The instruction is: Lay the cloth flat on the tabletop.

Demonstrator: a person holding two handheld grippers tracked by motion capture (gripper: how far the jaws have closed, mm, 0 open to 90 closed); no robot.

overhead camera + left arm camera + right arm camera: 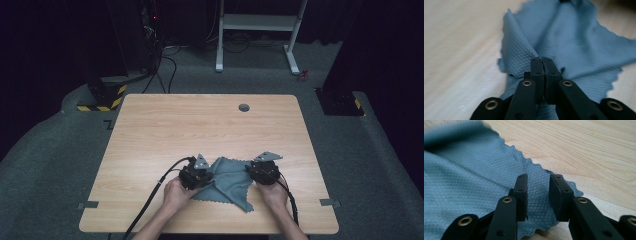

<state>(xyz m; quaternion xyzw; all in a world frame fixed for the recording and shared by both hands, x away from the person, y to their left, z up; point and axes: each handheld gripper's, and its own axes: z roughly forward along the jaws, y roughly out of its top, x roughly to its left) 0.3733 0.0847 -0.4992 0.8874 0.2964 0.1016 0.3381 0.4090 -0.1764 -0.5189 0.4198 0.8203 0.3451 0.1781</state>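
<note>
The left gripper (pixel 541 61) pinches a fold of the grey cloth (pixel 231 181) (its far edge is blurred); the right gripper (pixel 538 188) stands half open over the cloth's corner on the wooden table (pixel 200 125).

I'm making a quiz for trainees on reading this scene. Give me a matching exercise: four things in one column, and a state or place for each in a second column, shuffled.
Things:
1. left gripper
2. right gripper
3. cloth
4. grey round cap

States or places:
A. jaws apart, poised over a zigzag-edged corner
B. set in the table near its far edge
C. jaws closed, pinching a raised fold
D. blue-grey, crumpled between the two grippers

Pairs: 1-C, 2-A, 3-D, 4-B
</note>
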